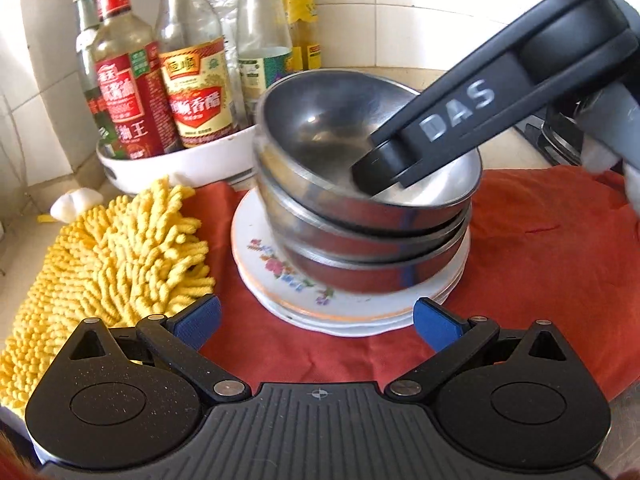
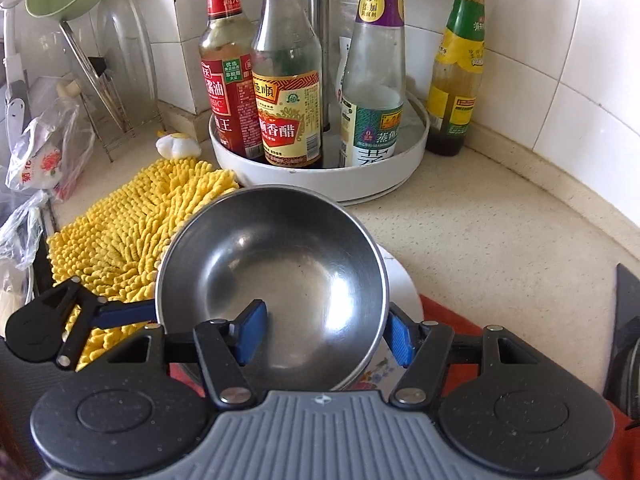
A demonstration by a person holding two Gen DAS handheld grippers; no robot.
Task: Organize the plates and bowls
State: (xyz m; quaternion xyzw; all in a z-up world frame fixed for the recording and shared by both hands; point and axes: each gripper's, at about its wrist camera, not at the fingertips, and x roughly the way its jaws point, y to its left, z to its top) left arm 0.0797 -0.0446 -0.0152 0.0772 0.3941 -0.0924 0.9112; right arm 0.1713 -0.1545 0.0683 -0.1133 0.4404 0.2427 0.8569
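right wrist view: right gripper (image 2: 326, 334) straddles rim of top steel bowl (image 2: 272, 284), fingers half apart, not clamped; bowl stacked on floral plates (image 1: 280, 280). left gripper (image 1: 316, 318) wide apart, empty. risk: bowl tilts, stack slides.

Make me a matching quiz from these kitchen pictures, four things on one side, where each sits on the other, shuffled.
Things:
1. steel bowls
2. floral plates
3. sauce bottles
4. yellow mop cloth

Places:
A. in the white round tray
B. on the red cloth
C. stacked on the plates
D. beside the stack, on the counter

Pairs: 1-C, 2-B, 3-A, 4-D
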